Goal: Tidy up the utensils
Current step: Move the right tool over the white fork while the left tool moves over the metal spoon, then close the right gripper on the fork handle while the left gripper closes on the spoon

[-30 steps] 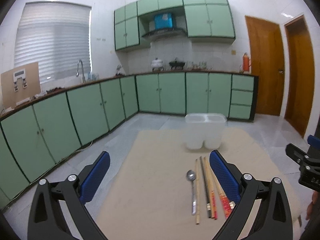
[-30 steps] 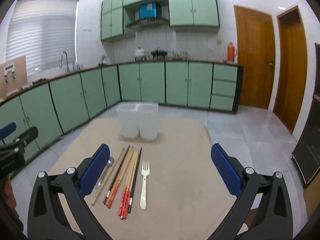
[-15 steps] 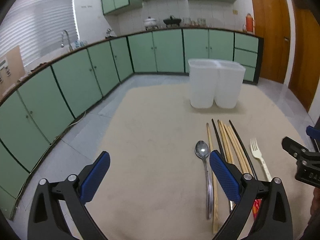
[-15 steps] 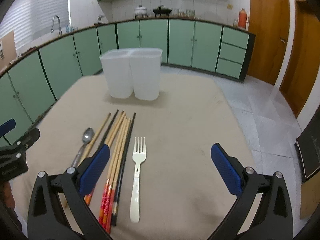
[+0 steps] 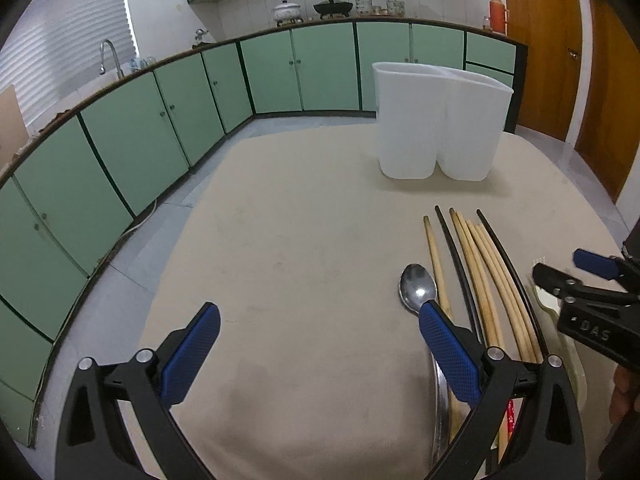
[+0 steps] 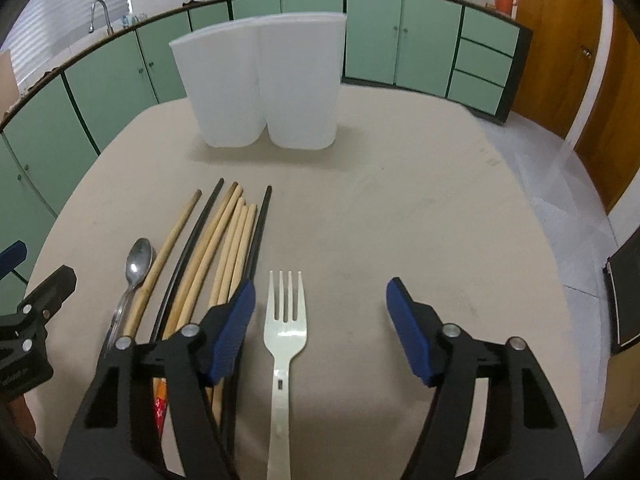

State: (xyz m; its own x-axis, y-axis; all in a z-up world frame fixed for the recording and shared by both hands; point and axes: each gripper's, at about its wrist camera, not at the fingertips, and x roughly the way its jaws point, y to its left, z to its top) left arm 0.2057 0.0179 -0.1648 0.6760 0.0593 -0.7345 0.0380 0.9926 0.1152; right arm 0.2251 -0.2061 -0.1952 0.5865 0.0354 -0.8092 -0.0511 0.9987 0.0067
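A white two-compartment holder [image 5: 440, 120] [image 6: 260, 80] stands at the far side of the beige table [image 5: 300, 260]. In front of it lie a metal spoon [image 5: 418, 286] [image 6: 138, 258], several wooden and black chopsticks [image 5: 480, 272] [image 6: 224, 240] and a cream plastic fork [image 6: 284, 320]. My left gripper [image 5: 320, 316] is open low over the table, its right finger beside the spoon. My right gripper [image 6: 320, 292] is open, the fork's head between its fingers nearer the left one; it also shows in the left wrist view [image 5: 580, 280].
Green kitchen cabinets [image 5: 140, 140] run along the left and back. Wooden doors [image 5: 560, 40] stand at the right. The table's left edge [image 5: 172, 240] drops to a tiled floor. A dark object [image 6: 624, 292] stands at the right edge.
Both grippers have moved forward and down toward the utensils. The holder and utensils look larger and closer. Both stay open and nothing has been grasped.
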